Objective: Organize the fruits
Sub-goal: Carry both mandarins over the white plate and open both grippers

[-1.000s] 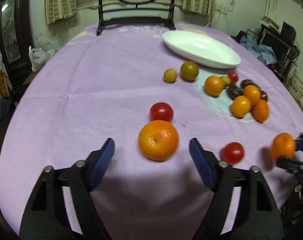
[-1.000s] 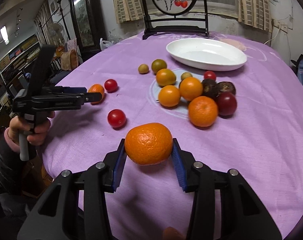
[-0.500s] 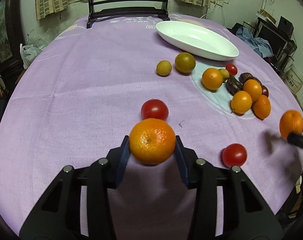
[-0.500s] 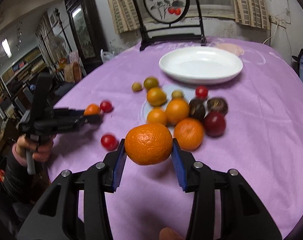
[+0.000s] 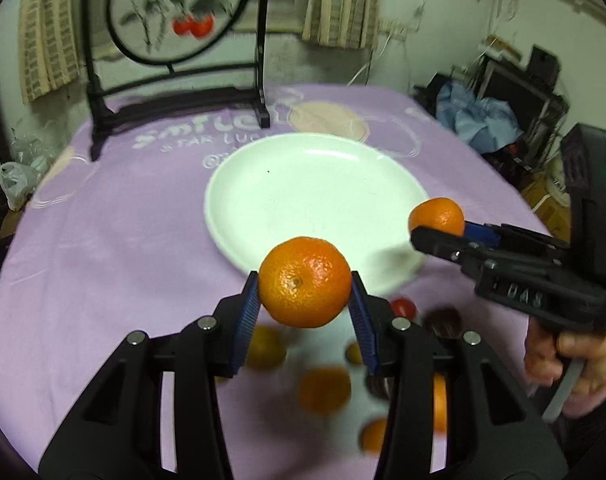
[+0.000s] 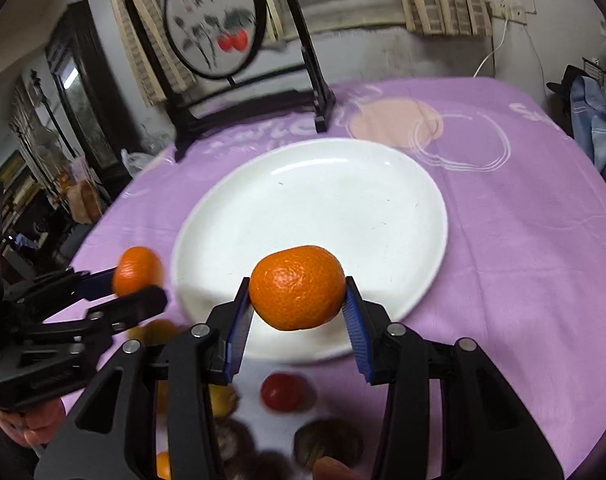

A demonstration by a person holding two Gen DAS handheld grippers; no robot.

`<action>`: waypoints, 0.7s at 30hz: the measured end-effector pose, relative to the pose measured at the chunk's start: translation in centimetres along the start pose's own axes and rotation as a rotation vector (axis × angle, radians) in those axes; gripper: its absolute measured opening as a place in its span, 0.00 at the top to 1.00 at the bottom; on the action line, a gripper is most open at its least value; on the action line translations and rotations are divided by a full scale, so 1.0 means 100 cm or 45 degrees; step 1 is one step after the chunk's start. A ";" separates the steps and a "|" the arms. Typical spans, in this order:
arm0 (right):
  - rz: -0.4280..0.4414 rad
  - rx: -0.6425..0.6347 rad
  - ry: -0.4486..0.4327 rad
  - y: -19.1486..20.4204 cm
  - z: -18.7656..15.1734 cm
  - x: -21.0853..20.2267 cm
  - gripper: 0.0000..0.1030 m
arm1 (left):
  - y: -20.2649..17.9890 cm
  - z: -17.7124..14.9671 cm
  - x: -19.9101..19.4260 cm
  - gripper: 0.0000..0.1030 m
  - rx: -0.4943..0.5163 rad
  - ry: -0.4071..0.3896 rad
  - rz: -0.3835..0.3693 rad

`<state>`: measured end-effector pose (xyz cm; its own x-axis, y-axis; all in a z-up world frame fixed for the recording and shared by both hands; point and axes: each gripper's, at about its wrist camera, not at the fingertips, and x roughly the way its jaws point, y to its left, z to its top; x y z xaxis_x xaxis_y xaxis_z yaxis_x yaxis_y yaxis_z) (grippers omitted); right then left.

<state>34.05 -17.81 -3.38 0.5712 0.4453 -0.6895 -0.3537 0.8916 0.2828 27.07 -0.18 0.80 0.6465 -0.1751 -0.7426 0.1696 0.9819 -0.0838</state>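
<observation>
Fingers of left gripper (image 5: 304, 304) and right gripper (image 6: 297, 304) each clamped on a tangerine, near white plate (image 6: 383, 200) rim.

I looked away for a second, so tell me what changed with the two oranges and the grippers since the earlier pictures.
The left gripper, open around an orange on the cloth before, has closed its fingers on that orange and lifted it. Both grippers moved forward to the white plate; the right gripper now holds its orange over the near rim. Unchanged: the right grip, the empty plate, other fruit on the purple tablecloth.
</observation>
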 end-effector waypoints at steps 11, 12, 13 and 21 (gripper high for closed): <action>-0.048 -0.050 0.139 -0.003 0.001 0.035 0.56 | -0.003 0.021 0.088 0.57 0.002 0.231 0.093; -0.049 -0.048 0.138 -0.003 0.001 0.035 0.53 | -0.002 0.019 0.089 0.57 0.001 0.237 0.093; -0.046 -0.045 0.132 -0.003 0.001 0.032 0.53 | -0.001 0.019 0.092 0.57 -0.001 0.244 0.100; -0.039 -0.091 -0.047 0.010 -0.011 -0.036 0.50 | 0.004 0.012 0.021 0.21 -0.033 0.060 0.151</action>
<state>30.84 -18.64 -1.30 0.6093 0.4218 -0.6715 -0.3866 0.8973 0.2130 29.38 -0.22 -0.01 0.6252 -0.0548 -0.7786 0.0744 0.9972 -0.0104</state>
